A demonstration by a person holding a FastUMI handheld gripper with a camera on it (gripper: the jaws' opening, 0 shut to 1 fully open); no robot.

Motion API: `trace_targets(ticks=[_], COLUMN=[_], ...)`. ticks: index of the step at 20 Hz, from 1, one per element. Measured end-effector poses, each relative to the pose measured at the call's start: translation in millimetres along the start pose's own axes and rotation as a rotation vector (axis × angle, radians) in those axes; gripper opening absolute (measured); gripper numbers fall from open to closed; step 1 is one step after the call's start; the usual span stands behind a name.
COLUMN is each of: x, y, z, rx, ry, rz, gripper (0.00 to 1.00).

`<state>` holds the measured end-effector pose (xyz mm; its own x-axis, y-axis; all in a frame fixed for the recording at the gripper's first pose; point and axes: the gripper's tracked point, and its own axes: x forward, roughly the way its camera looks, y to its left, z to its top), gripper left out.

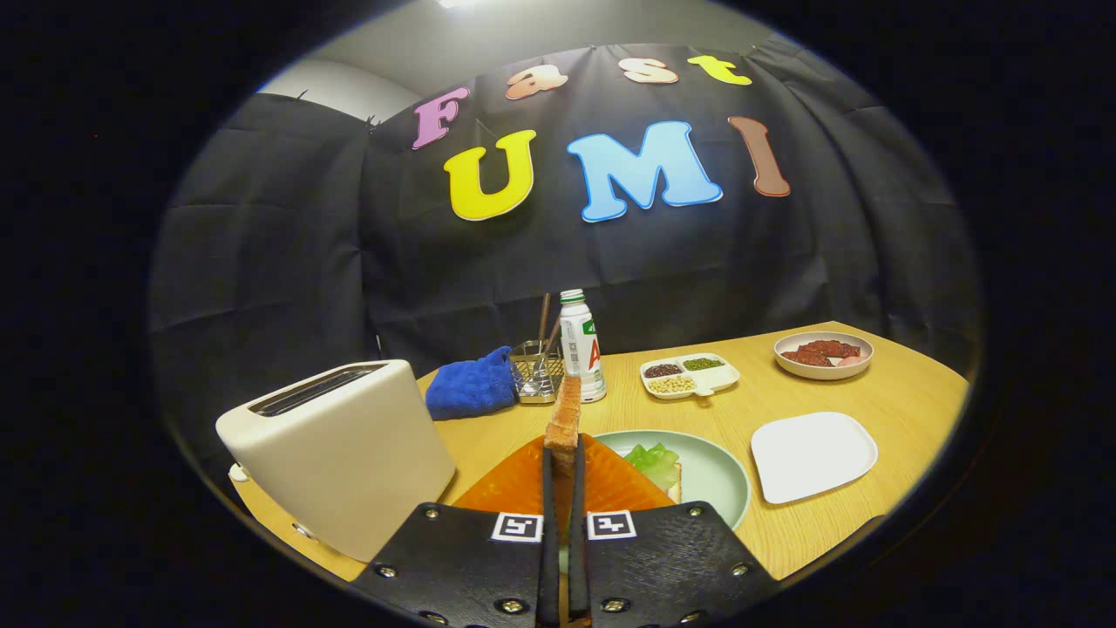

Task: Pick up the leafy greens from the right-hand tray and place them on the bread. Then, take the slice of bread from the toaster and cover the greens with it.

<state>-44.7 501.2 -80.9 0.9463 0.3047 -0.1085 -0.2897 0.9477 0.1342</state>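
Tongs (pixel 562 453) clamped on bread slice (pixel 565 417), held upright, edge-on. Raised above green plate (pixel 715 475) carrying leafy greens (pixel 654 460) on bread. Toaster (pixel 340 453) left of plate on surface (pixel 872 392).

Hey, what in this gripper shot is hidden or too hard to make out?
- Gripper shut on the bread slice, edge-on; its faces are unseen.
- Green plate: the near part and most of the bread under the leafy greens hidden by the fingers.
- Toaster: slot interior too dark.
- Bottle label too small.
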Motion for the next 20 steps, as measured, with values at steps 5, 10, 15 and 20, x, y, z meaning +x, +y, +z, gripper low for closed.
trace_targets(ticks=[5, 10, 15, 20], x=[0, -2, -3, -2], y=[-20, -25, -34, -48], z=[-8, -10, -11, -16], rx=[-0.009, -0.024, -0.029, -0.063], ry=[0.040, 0.052, 0.043, 0.050], rz=[-0.027, -0.020, -0.022, -0.038], gripper=[0.05, 0.11, 0.21, 0.31])
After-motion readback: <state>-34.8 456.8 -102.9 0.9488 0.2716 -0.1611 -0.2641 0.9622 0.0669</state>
